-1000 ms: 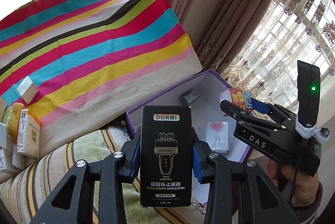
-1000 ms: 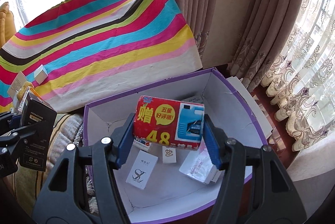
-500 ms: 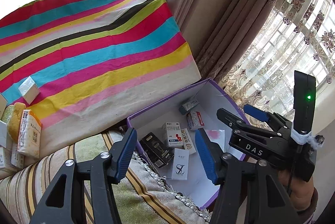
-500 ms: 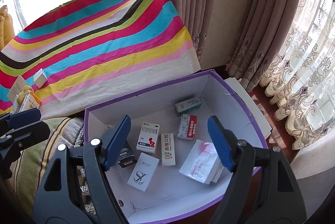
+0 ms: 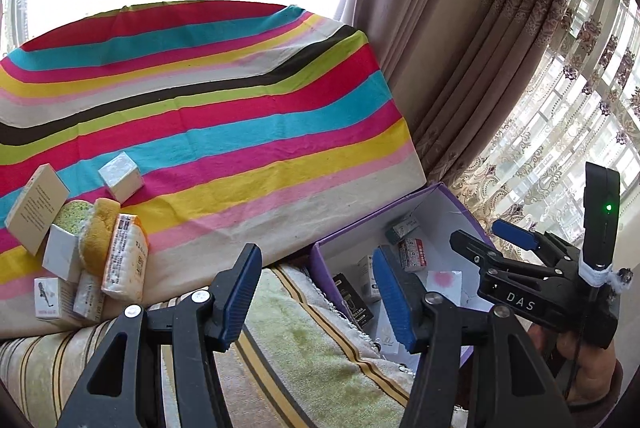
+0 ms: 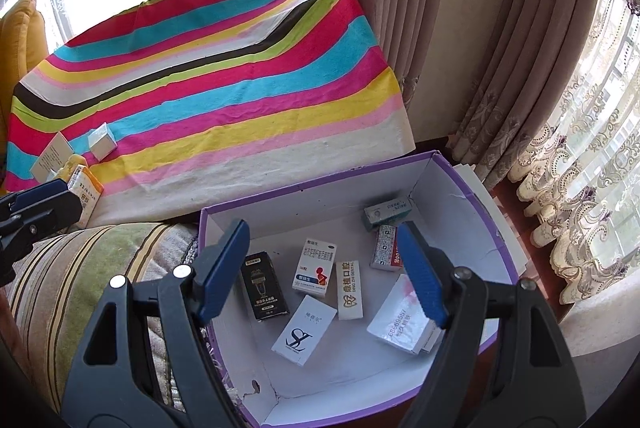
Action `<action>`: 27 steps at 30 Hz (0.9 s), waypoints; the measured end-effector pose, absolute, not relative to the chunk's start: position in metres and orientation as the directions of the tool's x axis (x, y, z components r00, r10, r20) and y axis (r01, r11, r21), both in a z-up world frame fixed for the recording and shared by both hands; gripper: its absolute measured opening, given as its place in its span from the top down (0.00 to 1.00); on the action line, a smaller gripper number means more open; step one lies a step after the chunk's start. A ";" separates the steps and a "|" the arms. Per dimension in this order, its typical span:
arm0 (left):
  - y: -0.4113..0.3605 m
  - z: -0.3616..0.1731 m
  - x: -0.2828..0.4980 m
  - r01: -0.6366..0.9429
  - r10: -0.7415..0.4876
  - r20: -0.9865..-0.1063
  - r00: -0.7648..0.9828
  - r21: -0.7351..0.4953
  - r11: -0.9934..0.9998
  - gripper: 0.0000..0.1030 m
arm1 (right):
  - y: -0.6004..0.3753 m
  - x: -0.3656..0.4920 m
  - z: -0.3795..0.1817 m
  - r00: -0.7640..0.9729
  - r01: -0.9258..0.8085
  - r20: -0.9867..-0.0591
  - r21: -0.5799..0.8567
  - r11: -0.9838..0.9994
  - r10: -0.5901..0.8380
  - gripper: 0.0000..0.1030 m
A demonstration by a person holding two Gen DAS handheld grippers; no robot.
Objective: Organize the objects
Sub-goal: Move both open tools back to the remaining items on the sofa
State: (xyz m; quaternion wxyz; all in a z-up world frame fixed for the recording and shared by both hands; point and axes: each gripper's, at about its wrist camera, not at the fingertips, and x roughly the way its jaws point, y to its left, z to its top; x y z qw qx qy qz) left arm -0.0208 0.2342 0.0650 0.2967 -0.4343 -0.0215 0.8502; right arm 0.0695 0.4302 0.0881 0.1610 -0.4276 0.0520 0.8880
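My left gripper (image 5: pixel 316 292) is open and empty, over the striped cushion just left of the purple box (image 5: pixel 448 203). My right gripper (image 6: pixel 322 268) hangs open and empty above the purple box (image 6: pixel 472 195). Inside lie a black DORMI box (image 6: pixel 264 286), a white-orange medicine box (image 6: pixel 316 268), a white SL box (image 6: pixel 304 330), a small red-white box (image 6: pixel 386 248) and several others. On the striped cloth (image 5: pixel 240 131), a pile of small boxes and sponges (image 5: pixel 96 240) sits at the left. The left wrist view shows the right gripper (image 5: pixel 484 236) from the side, in a hand.
Curtains (image 6: pixel 500 67) hang behind and to the right of the box. The green striped cushion (image 6: pixel 80 268) lies left of the box. A silver box (image 5: pixel 120 175) and a tan box (image 5: pixel 36 207) rest on the cloth near the pile.
Both grippers opened. The black DORMI box left my left gripper and the red packet left my right; both now lie in the purple box. The left gripper moved leftward.
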 end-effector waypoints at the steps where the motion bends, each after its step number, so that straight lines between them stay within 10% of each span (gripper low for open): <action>1: 0.228 0.066 -0.022 -0.477 0.518 -0.724 -0.456 -0.292 -0.829 0.43 | 0.427 0.068 0.089 -0.585 -0.324 -0.776 -0.042 -0.945 0.235 0.24; 27: 0.038 0.035 -0.063 -0.132 0.327 -0.798 -0.506 -0.303 -0.944 0.42 | 0.281 0.014 0.091 -0.583 0.026 -0.813 -0.013 -1.000 -0.005 0.21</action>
